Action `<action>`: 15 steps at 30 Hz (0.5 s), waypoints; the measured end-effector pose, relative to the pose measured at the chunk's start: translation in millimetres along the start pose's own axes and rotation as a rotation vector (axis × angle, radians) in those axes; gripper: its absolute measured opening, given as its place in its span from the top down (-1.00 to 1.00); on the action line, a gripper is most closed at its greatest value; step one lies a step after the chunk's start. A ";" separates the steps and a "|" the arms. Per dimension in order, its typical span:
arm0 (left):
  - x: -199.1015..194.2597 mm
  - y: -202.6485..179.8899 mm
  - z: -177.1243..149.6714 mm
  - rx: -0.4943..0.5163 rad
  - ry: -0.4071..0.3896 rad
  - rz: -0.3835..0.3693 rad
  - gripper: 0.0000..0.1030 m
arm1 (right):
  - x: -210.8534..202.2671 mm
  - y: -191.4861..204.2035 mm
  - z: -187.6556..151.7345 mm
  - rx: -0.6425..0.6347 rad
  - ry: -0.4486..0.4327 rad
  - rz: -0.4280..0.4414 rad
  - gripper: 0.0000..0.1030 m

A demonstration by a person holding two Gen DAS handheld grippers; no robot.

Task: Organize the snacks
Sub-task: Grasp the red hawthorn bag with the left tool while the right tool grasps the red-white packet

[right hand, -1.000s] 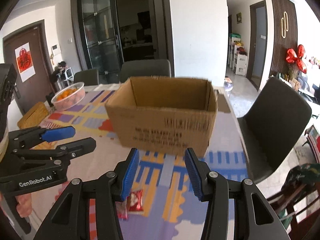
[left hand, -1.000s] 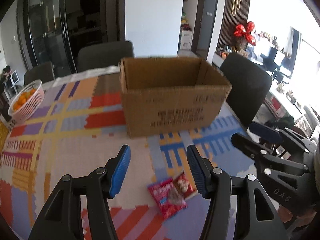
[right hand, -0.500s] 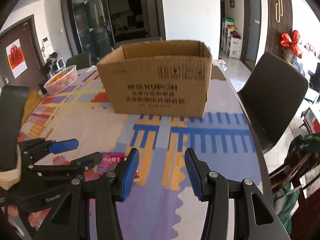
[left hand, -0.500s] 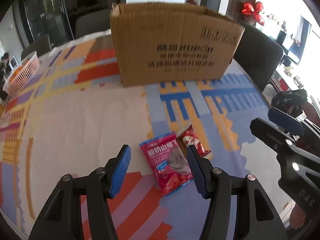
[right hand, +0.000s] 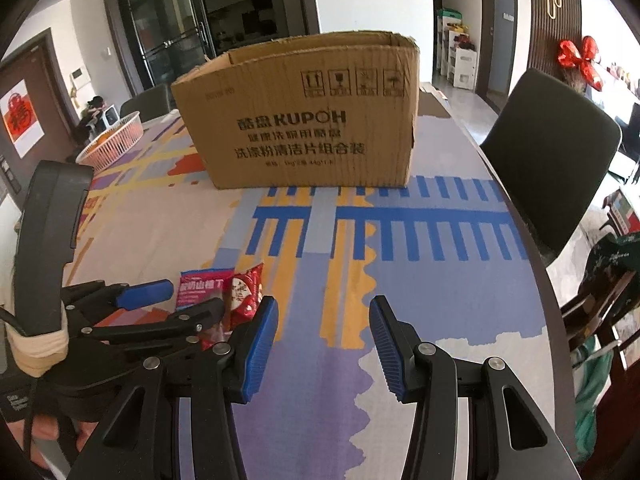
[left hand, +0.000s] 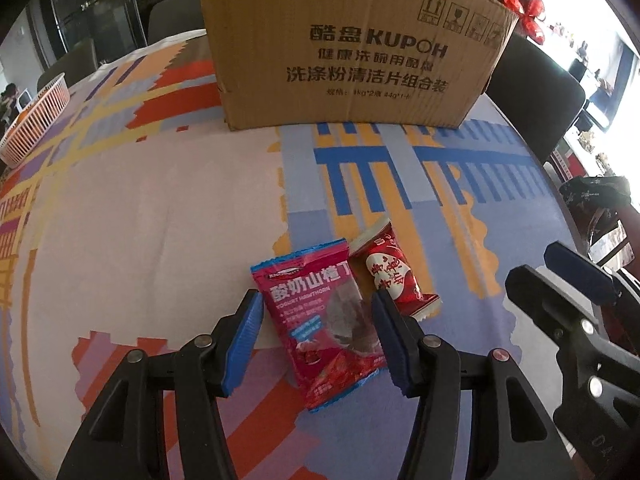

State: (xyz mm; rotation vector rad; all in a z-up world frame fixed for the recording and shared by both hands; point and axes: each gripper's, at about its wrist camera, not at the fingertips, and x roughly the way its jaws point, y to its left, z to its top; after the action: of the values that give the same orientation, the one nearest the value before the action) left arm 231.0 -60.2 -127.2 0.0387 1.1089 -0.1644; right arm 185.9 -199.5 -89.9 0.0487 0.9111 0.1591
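Two snack packets lie side by side on the patterned tablecloth: a pink packet [left hand: 320, 312] and a red-and-white packet [left hand: 390, 276]. My left gripper [left hand: 316, 298] is open and hangs low over the pink packet, one blue pad on each side of it, and the pads do not press on it. My right gripper [right hand: 323, 308] is open over bare cloth to the right of the snacks, with nothing between its fingers. In the right wrist view the pink packet [right hand: 200, 286] and the red-and-white packet [right hand: 244, 292] are partly hidden behind the left gripper [right hand: 160, 300]. An open cardboard box [left hand: 340, 52] stands further back.
A white basket of oranges [right hand: 112, 144] sits at the far left of the table. A dark chair [right hand: 552, 152] stands by the table's right edge [right hand: 532, 248], and another chair is behind the box. A wide strip of cloth separates the snacks from the box.
Both grippers have come down toward the table and tilted downward. The left one now straddles the pink packet, which earlier lay ahead of its fingers. The box looms larger.
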 end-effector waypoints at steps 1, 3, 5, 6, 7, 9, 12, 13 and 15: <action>0.7 -0.5 0.2 0.003 -0.004 0.006 -0.08 | 1.3 -0.8 -0.5 0.002 0.005 0.002 0.05; 1.4 -2.3 -0.3 0.017 -0.012 0.020 -0.09 | 2.6 -1.6 -1.4 0.006 0.008 0.001 0.05; 1.1 -1.1 -2.0 0.021 -0.015 0.021 -0.09 | 4.2 -2.1 -2.1 0.007 0.013 0.001 0.05; 1.4 0.1 -3.0 0.019 -0.012 0.020 -0.08 | 4.7 -2.0 -2.5 0.008 0.016 0.001 0.05; 1.8 1.0 -3.7 0.016 -0.009 0.019 -0.06 | 5.1 -2.1 -2.7 0.008 0.017 0.002 0.05; 4.9 3.0 -4.7 0.012 0.000 0.021 -0.03 | 5.7 -1.2 -2.9 0.009 0.018 0.003 0.05; 6.1 2.4 -4.3 0.024 -0.009 0.027 0.04 | 7.6 2.1 -3.7 -0.002 0.023 0.004 0.05; 6.2 2.5 -4.5 0.029 -0.013 0.028 0.10 | 8.4 4.1 -4.4 -0.008 0.026 0.004 0.05; 5.1 3.9 -5.4 0.037 -0.026 0.021 0.19 | 9.5 6.0 -5.6 -0.012 0.032 0.008 0.05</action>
State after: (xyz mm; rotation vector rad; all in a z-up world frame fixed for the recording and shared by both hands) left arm 229.0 -56.3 -134.4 0.0807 1.0793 -0.1664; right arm 186.5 -192.2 -100.2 0.0389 0.9421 0.1730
